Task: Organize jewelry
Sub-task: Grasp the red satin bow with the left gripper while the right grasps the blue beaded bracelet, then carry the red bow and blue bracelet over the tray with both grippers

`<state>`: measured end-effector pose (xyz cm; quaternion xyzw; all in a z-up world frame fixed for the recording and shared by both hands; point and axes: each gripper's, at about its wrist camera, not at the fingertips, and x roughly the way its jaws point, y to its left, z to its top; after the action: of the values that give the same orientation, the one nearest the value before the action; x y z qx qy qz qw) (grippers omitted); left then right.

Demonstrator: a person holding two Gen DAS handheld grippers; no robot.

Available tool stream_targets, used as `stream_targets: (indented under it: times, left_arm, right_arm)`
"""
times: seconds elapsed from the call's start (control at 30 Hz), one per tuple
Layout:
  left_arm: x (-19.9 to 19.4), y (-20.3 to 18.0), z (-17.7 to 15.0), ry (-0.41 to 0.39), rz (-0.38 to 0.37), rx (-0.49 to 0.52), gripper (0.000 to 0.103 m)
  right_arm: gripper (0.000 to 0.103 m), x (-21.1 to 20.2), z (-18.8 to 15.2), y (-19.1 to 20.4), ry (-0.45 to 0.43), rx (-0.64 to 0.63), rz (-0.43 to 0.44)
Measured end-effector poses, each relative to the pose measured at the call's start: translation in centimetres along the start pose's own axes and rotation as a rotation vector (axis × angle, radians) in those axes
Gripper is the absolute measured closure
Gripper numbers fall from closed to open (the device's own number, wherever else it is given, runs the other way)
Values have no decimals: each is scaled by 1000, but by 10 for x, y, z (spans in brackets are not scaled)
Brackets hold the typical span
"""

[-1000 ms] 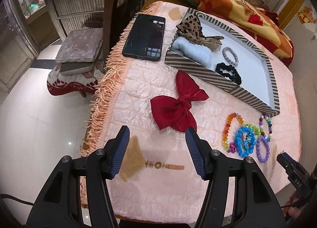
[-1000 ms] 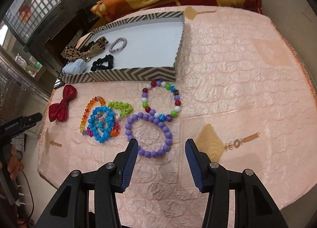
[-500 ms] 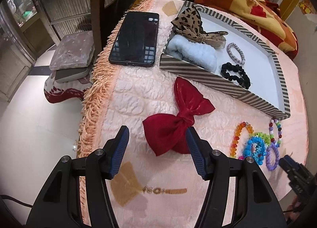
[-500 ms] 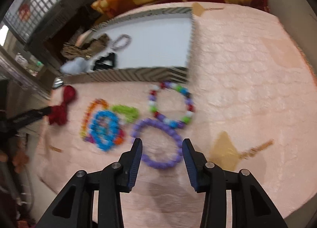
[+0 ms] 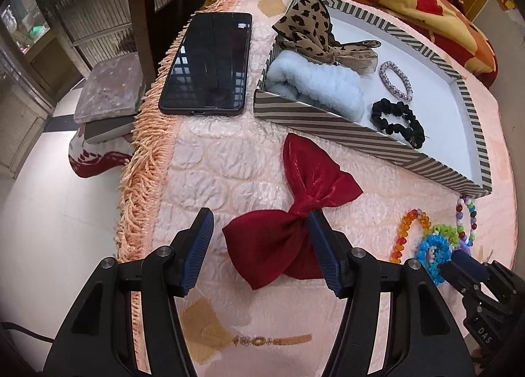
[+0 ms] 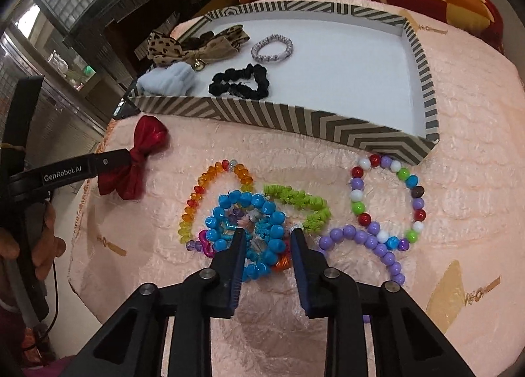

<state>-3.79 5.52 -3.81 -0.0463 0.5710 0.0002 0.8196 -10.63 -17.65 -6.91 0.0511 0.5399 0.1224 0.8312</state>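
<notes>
Jewelry heap at table's six o'clock, tray (image 6: 328,121) at twelve. Left gripper (image 5: 259,246) spread around red bow (image 5: 295,209); we centre on knot. Right gripper (image 6: 266,239) has just been closing around blue bracelet (image 6: 244,213); we pinch beads squarely.

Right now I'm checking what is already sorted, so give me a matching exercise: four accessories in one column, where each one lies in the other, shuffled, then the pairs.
Things:
1. red bow
2. black scrunchie
3. blue bead bracelet
4. phone

Places:
A. inside the striped tray, beside the silver bracelet
B. on the pink cloth between the right gripper's narrowed fingers
C. on the cloth left of the tray, near the fringe
D. on the cloth between the left gripper's wide-open fingers

Pairs: 1-D, 2-A, 3-B, 4-C
</notes>
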Motion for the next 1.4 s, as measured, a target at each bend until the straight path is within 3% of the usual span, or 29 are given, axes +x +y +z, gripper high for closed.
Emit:
stream_targets:
  times: [0.1, 0.27, 0.4, 0.57, 0.9, 1.4]
  left_arm:
    - [5, -1, 2, 16, -10, 5, 43]
    - [13, -5, 2, 38, -43, 14, 44]
    - [12, -10, 1, 44, -81, 58, 84]
    - [-8, -10, 5, -3, -103, 72, 94]
    - [-58, -8, 18, -84, -158, 66, 94]
    - [-78, -24, 46, -150, -144, 108, 94]
  right_arm:
    - [93, 8, -2, -3, 16, 15, 12]
    - [93, -2, -5, -9, -13, 53, 44]
    - [93, -26, -5, -11, -62, 64, 72]
    - [93, -56, 4, -8, -127, 54, 92]
    - [93, -82, 37, 3, -207, 16, 98]
    - [93, -78, 74, 12, -204, -42, 58]
